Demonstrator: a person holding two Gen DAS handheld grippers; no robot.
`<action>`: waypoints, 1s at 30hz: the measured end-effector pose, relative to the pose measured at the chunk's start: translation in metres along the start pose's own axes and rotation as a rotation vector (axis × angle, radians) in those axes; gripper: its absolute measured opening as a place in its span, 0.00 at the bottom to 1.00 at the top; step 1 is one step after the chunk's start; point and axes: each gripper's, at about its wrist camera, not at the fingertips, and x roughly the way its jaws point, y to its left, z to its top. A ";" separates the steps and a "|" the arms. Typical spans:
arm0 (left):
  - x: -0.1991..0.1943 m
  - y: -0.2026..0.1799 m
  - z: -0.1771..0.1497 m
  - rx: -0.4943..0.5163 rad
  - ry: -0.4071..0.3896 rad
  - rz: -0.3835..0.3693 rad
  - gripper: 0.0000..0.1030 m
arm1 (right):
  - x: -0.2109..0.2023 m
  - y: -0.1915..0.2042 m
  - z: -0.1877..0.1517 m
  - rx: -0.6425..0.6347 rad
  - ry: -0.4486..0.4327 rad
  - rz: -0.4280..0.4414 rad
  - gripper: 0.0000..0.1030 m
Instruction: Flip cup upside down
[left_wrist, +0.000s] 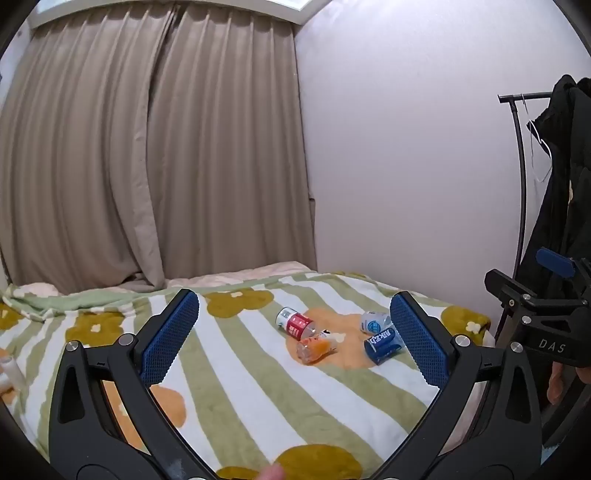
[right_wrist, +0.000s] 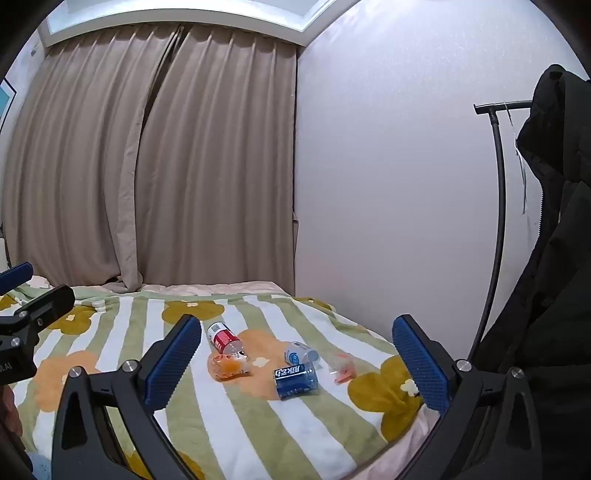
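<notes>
On the striped flower blanket (left_wrist: 258, 387) lie several small containers, all on their sides. A clear cup with an orange print (left_wrist: 314, 349) (right_wrist: 227, 365) rests beside a red-labelled bottle (left_wrist: 295, 325) (right_wrist: 223, 338). To their right lie a blue-labelled container (left_wrist: 382, 345) (right_wrist: 295, 380) and a white-and-blue one (left_wrist: 375, 323) (right_wrist: 299, 352). My left gripper (left_wrist: 293, 297) hovers open above the blanket, short of the group, holding nothing. My right gripper (right_wrist: 297, 320) is also open and empty, level with the group from the near side.
A small clear packet (right_wrist: 343, 369) lies right of the blue container. A black clothes rack (right_wrist: 498, 184) with a dark coat (right_wrist: 546, 258) stands at the bed's right edge. Beige curtains (left_wrist: 147, 166) hang behind. A white tube (left_wrist: 11, 373) lies far left.
</notes>
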 end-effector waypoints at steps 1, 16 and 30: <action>0.000 0.000 0.000 0.000 0.001 -0.001 1.00 | 0.000 0.002 0.001 0.000 0.000 -0.001 1.00; 0.003 0.001 -0.007 -0.021 0.030 -0.012 1.00 | 0.000 -0.005 -0.004 0.012 0.008 0.001 1.00; 0.004 0.004 -0.013 -0.048 0.031 -0.020 1.00 | 0.002 -0.002 -0.007 0.007 0.020 0.016 1.00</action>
